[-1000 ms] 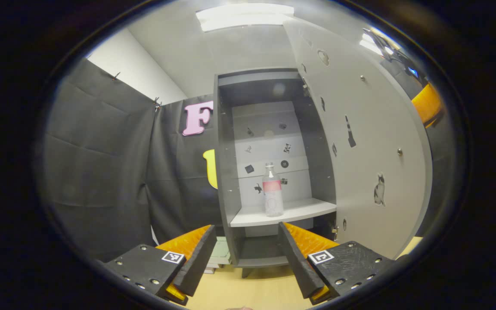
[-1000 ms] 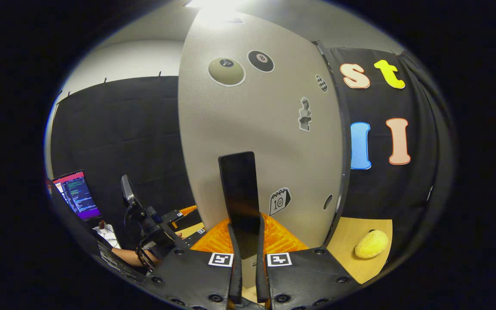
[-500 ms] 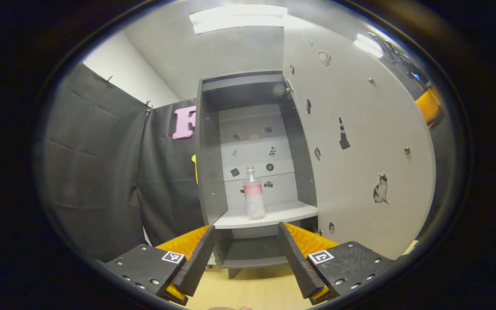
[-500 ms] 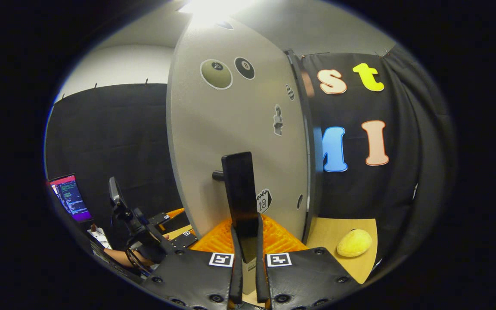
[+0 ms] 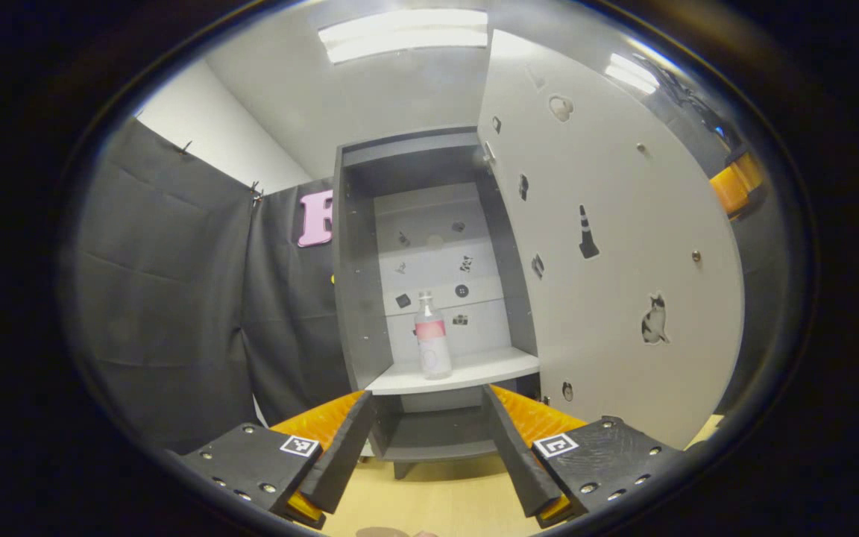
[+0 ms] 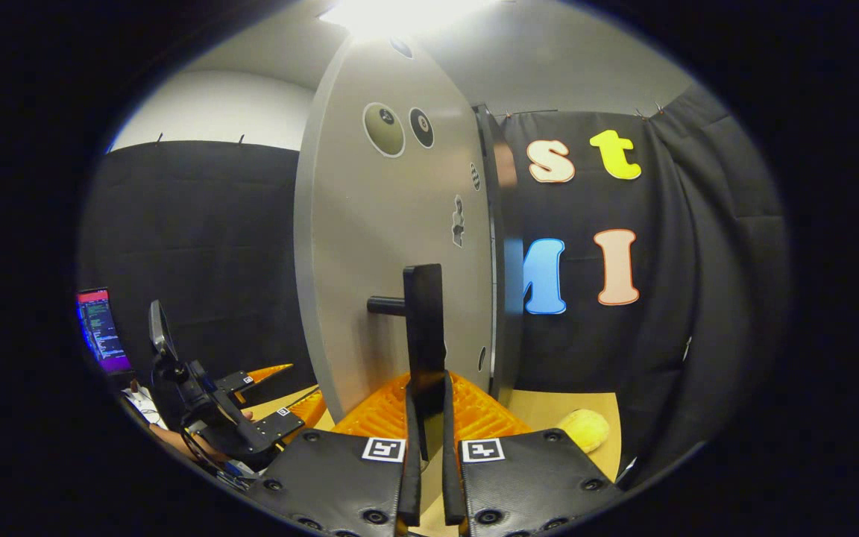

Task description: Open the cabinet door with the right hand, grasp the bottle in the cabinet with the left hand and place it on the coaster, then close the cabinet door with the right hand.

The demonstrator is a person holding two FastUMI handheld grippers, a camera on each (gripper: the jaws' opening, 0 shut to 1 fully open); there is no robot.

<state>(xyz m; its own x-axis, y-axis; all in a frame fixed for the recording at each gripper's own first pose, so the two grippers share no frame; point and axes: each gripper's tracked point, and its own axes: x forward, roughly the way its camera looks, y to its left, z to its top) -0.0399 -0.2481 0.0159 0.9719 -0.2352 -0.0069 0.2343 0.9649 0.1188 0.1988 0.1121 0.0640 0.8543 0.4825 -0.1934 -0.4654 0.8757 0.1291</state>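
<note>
My right gripper [image 6: 427, 418] is clamped on the cabinet door's handle [image 6: 424, 328], both fingers pressing its flat bar, and the door [image 5: 608, 246] stands swung wide open. My left gripper [image 5: 428, 447] hangs in front of the cabinet [image 5: 355, 298] with its jaws apart and nothing between them. The bottle [image 5: 431, 345] stands upright on the middle shelf [image 5: 467, 371], apart from my left fingers.

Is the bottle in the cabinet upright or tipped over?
Upright. In the left gripper view the bottle stands on its base on the cabinet's shelf, cap at the top.
</note>
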